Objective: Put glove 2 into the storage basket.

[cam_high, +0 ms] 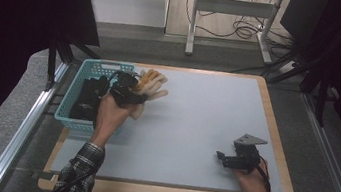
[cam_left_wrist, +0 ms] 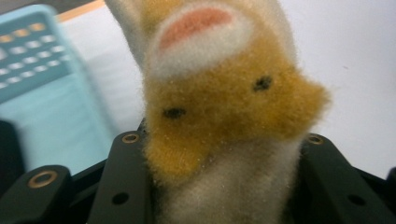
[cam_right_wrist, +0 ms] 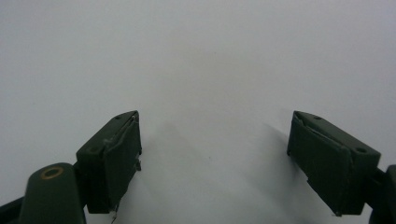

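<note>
The left hand-held gripper (cam_high: 131,88) is clenching a tan and cream plush toy of soft, fuzzy fabric (cam_high: 152,87), its jaws pressing into the cream lower part, as the left gripper view shows with the plush toy (cam_left_wrist: 224,116) bulging up between them. The toy is hanging just beside the right rim of the turquoise plastic lattice basket (cam_high: 92,67), above the pale grey surface (cam_high: 204,126), and dark, bundled items (cam_high: 88,97) are lying inside the basket. Judging from this, the step in hand looks like carrying the toy between basket and surface; which way cannot be told. The right hand-held gripper (cam_high: 230,160) is resting near the front right of the surface with its jaws spread wide and nothing between them, the right gripper view looking past its pads (cam_right_wrist: 119,158) onto bare grey. The next move probably calls for holding the soft body firmly, bringing it over a free spot and releasing it gently.
</note>
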Available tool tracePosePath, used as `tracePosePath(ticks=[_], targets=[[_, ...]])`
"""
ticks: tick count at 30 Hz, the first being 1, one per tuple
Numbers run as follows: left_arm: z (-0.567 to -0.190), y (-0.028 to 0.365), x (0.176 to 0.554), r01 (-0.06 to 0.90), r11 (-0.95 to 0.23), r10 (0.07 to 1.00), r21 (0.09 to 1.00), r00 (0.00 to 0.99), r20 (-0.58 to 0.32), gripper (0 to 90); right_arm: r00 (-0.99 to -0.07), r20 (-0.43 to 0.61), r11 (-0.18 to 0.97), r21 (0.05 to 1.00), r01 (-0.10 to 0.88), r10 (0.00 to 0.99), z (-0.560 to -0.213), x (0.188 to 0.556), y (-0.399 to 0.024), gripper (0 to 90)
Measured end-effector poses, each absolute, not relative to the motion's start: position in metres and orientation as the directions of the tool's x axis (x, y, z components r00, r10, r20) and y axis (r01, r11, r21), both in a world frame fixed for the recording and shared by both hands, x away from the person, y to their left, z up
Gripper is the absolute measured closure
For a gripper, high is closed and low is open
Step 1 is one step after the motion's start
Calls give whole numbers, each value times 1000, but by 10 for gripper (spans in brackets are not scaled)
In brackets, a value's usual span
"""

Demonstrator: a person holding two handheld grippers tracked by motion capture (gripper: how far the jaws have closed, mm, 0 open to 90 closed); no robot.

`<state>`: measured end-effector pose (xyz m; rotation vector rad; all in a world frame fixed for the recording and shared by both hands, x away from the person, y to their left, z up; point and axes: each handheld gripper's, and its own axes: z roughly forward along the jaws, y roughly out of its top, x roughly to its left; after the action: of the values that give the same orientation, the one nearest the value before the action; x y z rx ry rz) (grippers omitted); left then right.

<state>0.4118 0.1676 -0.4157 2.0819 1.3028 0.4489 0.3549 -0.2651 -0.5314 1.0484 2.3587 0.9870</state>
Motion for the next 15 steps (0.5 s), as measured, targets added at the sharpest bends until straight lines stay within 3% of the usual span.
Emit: tracePosePath(ticks=[15], targets=[[-410,235,412,721,-194,961,666,275,-18,555,-652,-54,477,728,493,757,-531,355,-265,172]])
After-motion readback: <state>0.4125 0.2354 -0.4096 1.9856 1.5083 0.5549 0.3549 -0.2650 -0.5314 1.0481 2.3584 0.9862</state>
